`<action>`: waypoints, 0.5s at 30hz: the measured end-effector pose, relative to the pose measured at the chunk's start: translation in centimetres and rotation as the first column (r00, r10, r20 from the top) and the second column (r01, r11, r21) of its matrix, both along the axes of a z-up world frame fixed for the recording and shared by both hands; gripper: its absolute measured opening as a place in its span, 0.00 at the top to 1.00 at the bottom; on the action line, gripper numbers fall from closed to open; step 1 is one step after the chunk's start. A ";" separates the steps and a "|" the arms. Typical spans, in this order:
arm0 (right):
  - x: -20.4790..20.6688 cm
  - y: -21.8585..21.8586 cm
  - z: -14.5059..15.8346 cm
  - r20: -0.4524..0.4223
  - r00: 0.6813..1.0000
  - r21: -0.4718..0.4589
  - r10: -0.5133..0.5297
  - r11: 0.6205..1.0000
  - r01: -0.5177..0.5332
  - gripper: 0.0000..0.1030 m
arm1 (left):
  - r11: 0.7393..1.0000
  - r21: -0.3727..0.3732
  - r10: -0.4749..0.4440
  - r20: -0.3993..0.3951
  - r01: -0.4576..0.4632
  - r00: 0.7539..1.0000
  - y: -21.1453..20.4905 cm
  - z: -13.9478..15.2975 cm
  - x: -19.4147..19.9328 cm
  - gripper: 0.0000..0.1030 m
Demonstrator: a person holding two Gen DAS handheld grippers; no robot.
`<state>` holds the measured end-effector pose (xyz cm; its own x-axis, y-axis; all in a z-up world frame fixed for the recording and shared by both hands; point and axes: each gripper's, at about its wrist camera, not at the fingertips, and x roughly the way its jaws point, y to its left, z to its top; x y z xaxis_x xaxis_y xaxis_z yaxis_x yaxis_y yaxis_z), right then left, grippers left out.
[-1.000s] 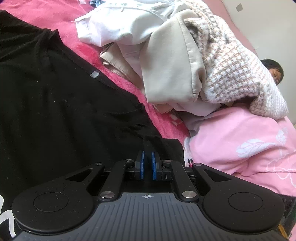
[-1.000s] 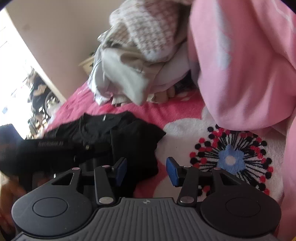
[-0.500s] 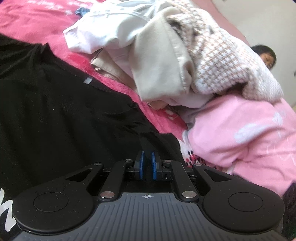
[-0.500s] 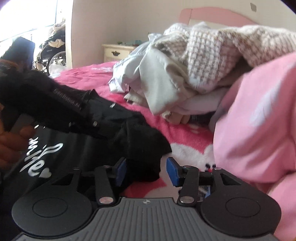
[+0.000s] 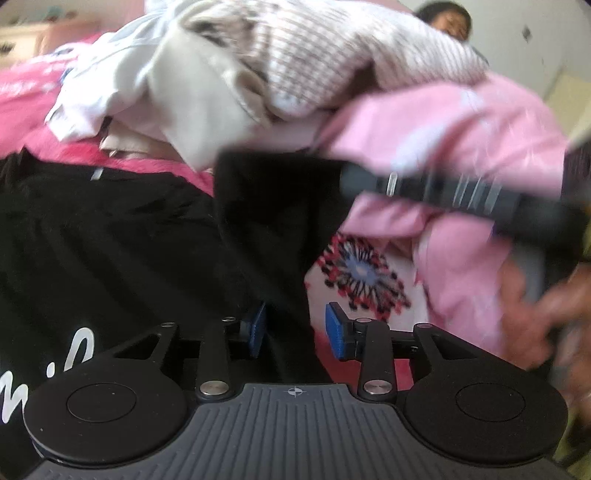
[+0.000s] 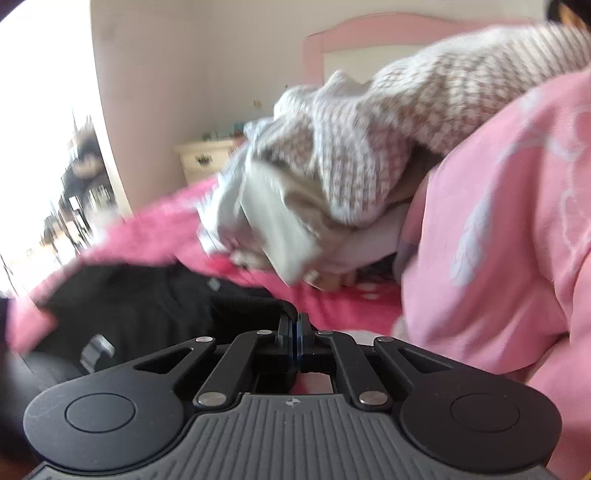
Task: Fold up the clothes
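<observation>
A black T-shirt point(image 5: 110, 240) with white lettering lies spread on the pink bed cover. My left gripper point(image 5: 295, 332) is open just above it, and a fold of the shirt hangs between its blue pads point(image 5: 255, 328) without being pinched. My right gripper point(image 6: 293, 332) is shut on the shirt's black edge point(image 6: 147, 306). In the left wrist view the right tool's black body point(image 5: 443, 192) reaches in from the right and holds that fold point(image 5: 273, 192) raised. A hand point(image 5: 535, 314) grips the tool at the far right.
A heap of clothes lies behind the shirt: a knitted checked sweater point(image 5: 332, 55), beige and white pieces point(image 5: 192, 110) and a pink garment point(image 5: 461, 129). The bed cover has a flower print point(image 5: 354, 269). A person point(image 5: 447, 18) is beyond the heap. A nightstand point(image 6: 207, 158) and pink headboard point(image 6: 369, 33) stand behind.
My left gripper has opened and let go of the black shirt. My right gripper has shut on the shirt's edge and lifted it.
</observation>
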<state>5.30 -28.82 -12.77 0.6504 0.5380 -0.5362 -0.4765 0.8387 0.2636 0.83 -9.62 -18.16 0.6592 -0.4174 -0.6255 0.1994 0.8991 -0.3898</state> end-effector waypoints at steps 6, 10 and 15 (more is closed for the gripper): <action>1.4 -2.6 3.5 -0.112 0.994 0.180 -0.001 0.983 0.022 0.98 | 0.996 0.087 0.023 0.009 -0.023 1.000 -0.4 -0.6 0.1 0.67; 2.2 -4.1 4.7 -0.152 0.988 0.236 -0.010 0.971 0.046 0.98 | 0.994 0.101 0.042 0.009 -0.042 0.999 0.1 -0.8 0.3 0.67; 3.3 -4.5 3.9 -0.221 0.975 0.276 -0.008 0.958 0.071 0.98 | 0.993 0.106 0.055 0.014 -0.056 0.998 0.4 -0.2 0.2 0.66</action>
